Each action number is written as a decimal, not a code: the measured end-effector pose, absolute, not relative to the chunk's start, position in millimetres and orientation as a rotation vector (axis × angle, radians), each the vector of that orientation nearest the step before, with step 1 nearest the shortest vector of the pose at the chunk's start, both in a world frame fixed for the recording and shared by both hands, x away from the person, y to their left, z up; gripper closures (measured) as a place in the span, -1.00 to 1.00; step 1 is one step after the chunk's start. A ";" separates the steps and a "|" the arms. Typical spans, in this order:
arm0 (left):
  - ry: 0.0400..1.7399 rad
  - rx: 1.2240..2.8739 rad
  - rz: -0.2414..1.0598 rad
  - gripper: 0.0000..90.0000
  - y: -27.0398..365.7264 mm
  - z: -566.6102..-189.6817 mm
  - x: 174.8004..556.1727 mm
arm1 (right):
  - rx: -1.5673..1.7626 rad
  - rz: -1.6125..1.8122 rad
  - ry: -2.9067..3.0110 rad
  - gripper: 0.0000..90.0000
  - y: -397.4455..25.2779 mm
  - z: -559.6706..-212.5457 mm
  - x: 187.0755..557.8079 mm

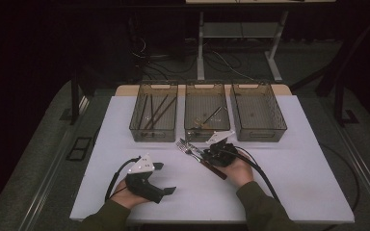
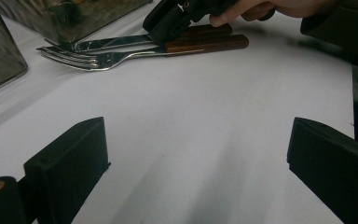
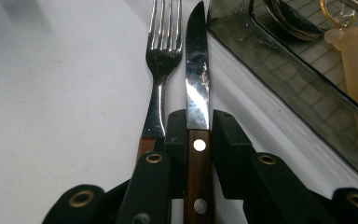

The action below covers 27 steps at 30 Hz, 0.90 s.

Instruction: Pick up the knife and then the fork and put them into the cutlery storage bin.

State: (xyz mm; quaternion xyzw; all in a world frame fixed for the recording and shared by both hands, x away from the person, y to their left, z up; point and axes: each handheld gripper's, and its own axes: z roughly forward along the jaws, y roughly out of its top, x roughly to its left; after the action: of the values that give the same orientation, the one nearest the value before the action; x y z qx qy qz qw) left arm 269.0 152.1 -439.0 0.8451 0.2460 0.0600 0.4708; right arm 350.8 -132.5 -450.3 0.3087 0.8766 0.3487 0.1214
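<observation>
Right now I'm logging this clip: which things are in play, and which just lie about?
In play: right hand-held gripper, jaws around the knife; fork beside it.
Lying about: left hand-held gripper, open; three bins; white table.

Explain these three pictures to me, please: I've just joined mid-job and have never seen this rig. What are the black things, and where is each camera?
No robot here: a person at a white table holds a hand-held two-jaw gripper in each hand. The high view looks down from above the person's side. The other two views come from cameras riding on the grippers, looking along their black jaws.

The left gripper rests near the table with its jaws wide apart and nothing between them. The right gripper has its jaws around the wooden handle of a knife, right against its sides. A fork lies just beside the knife on the table.

At the far side stand three clear bins in a row; the left and middle ones hold utensils.
</observation>
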 end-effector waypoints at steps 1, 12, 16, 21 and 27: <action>0.601 2.070 0.147 -0.90 152.2 -439.0 269.0 | 0.899 1.025 2.557 0.70 -133.0 -450.8 350.6; 0.609 2.058 0.141 -0.91 153.0 -438.5 269.4 | 0.914 1.055 2.559 0.71 -135.5 -451.3 351.6; 0.609 2.058 0.142 -0.91 153.2 -438.5 269.5 | 0.919 1.055 2.566 0.71 -136.1 -450.3 352.4; 0.612 2.056 0.141 -0.91 153.0 -438.6 269.4 | 0.919 1.048 2.577 0.71 -137.7 -448.7 351.8; 0.610 2.059 0.140 -0.91 152.9 -438.7 269.5 | 0.907 1.055 2.581 0.71 -142.0 -443.4 351.2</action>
State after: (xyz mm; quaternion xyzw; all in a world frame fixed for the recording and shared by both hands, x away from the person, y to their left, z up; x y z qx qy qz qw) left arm 269.5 152.9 -438.7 0.8419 0.2496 0.0573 0.4750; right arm 351.2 -142.0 -443.4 0.3075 0.8755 0.3578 0.1047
